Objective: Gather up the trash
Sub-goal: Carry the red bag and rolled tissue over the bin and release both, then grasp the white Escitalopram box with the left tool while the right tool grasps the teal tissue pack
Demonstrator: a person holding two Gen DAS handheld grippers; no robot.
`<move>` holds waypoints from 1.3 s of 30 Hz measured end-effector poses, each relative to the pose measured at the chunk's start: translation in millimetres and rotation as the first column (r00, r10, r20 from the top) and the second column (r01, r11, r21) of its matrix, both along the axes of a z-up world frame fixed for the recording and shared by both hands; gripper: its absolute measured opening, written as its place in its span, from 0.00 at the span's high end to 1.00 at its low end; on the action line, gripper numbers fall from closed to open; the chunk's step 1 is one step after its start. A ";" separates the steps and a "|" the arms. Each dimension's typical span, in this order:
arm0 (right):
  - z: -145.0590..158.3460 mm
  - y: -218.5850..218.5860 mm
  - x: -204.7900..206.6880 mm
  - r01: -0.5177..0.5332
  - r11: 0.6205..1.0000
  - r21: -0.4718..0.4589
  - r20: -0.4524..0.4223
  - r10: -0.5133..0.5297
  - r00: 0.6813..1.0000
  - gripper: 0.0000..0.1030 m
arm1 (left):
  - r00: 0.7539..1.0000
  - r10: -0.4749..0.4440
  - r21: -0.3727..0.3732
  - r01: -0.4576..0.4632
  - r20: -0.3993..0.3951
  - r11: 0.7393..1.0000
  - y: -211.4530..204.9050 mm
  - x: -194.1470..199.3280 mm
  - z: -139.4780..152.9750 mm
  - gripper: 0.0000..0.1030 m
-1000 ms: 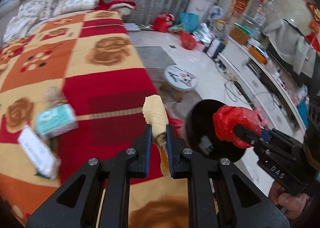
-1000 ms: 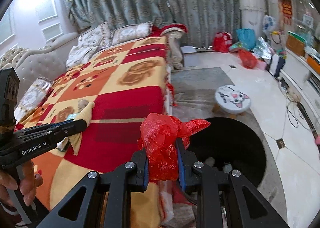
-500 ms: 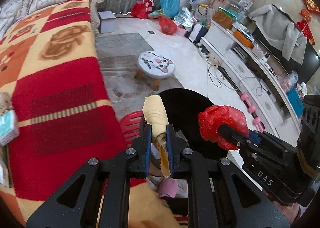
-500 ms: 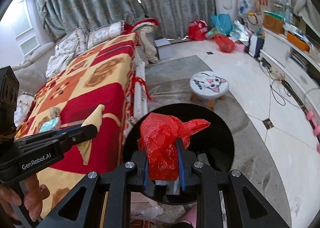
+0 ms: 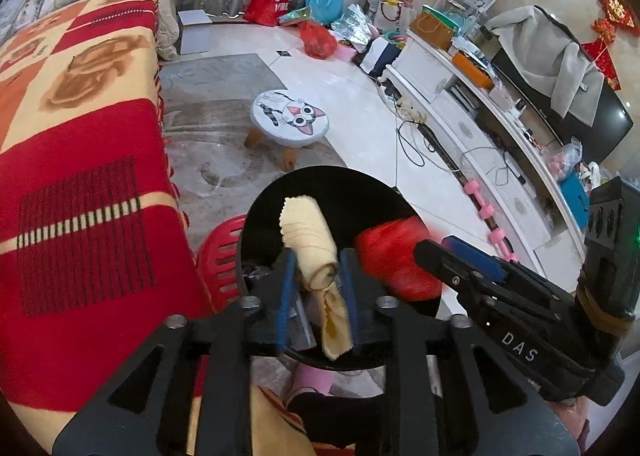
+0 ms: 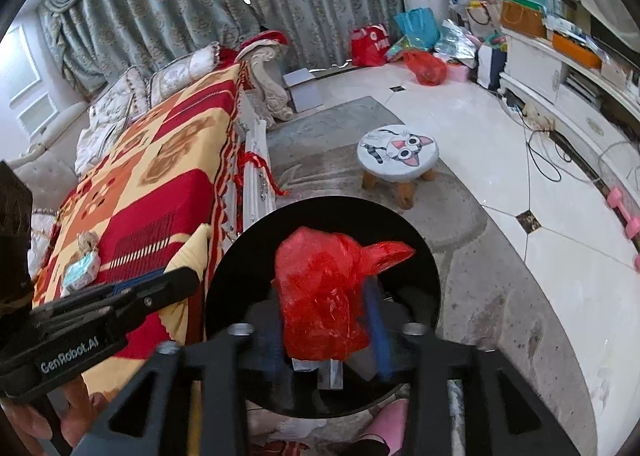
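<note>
- Left gripper (image 5: 318,288): jaws have just been opening; the yellow cloth (image 5: 310,244) is loose between them, over the black bin (image 5: 320,192).
- Right gripper (image 6: 324,330): jaws have likewise been spreading; the red bag (image 6: 324,296) is slack between them.
- Risk: the cloth may snag on a pad, or the bag may drift past the rim.
- Clearance: the bed (image 6: 160,192) crowds the bin's left side; there is open floor to its right.

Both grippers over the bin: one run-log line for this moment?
left gripper: jaws just opening, yellow cloth between | right gripper: jaws just opening, red plastic bag between | both above black bin
</note>
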State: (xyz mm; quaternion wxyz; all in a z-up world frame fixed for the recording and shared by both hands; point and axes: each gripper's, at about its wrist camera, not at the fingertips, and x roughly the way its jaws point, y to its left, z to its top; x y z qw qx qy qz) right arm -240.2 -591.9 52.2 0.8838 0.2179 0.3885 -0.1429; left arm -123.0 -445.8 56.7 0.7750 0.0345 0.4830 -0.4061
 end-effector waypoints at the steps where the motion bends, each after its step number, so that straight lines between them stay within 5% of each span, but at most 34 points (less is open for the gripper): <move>1: -0.1 -0.9 -0.1 0.004 1.000 0.002 0.000 -0.003 1.000 0.62 | 1.000 0.005 -0.004 -0.005 -0.001 1.000 1.3 0.0 -0.1 0.59; 25: 6.7 62.4 20.1 -0.122 0.993 0.011 -0.017 0.122 0.992 0.61 | 0.978 0.198 0.074 -0.203 0.071 0.976 94.4 21.4 2.2 0.54; 33: 7.8 107.0 42.0 -0.221 0.975 0.006 -0.029 0.221 0.975 0.61 | 0.943 0.326 0.125 -0.333 0.074 0.935 158.8 54.3 -14.8 0.54; 39: 7.6 144.4 59.0 -0.309 0.951 -0.003 -0.042 0.308 0.950 0.61 | 0.894 0.442 0.162 -0.448 0.070 0.879 228.9 75.8 -18.0 0.54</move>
